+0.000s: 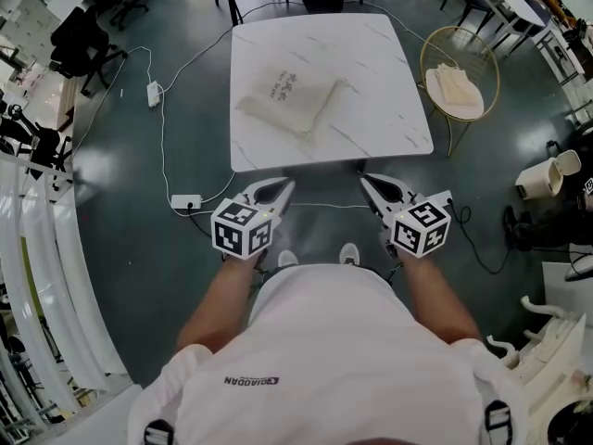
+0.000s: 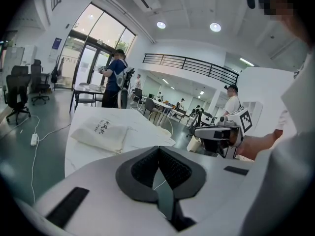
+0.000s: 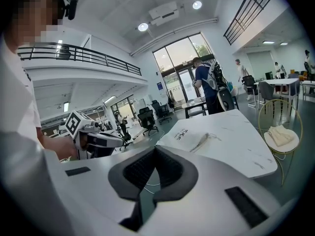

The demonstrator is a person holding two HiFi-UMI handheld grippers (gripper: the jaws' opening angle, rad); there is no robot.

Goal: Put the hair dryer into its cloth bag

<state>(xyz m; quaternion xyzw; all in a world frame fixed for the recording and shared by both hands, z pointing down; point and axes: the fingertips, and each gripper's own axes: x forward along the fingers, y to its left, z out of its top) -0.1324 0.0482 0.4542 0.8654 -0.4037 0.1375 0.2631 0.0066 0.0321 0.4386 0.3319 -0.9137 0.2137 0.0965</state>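
**A:** 1 cloth bag [image 1: 289, 100] is all I can find of the task's things. It lies slack on the white table [image 1: 389, 128], upper middle of the head view, on the table's left half.

**B:** And the hair dryer?

**A:** No view shows it. The bag looks a little plump, so the dryer may sit inside, but I cannot tell.

**B:** What about the 2 grippers?

**A:** Both hang at the table's near edge, well apart from the bag. The left gripper [image 1: 283, 189] has its jaws pressed together on nothing, and so has the right gripper [image 1: 366, 182].

**B:** So what could go wrong?

**A:** I see 3 risks. First, reaching in with the jaws together would only shove the bag. The tabletop looks smooth, so the bag could slide toward the far edge. Second, a pinch on 1 layer of thin cloth would lift the bag without opening its mouth, and anything inside could tip out. Third, a white cable [image 1: 324, 204] runs across the floor low in the head view, just before the table, so stepping closer could snag it.

**B:** Anything beside the table?

**A:** A round chair [image 1: 460, 86] stands at the right with a cloth on it. It could be mistaken for the bag.
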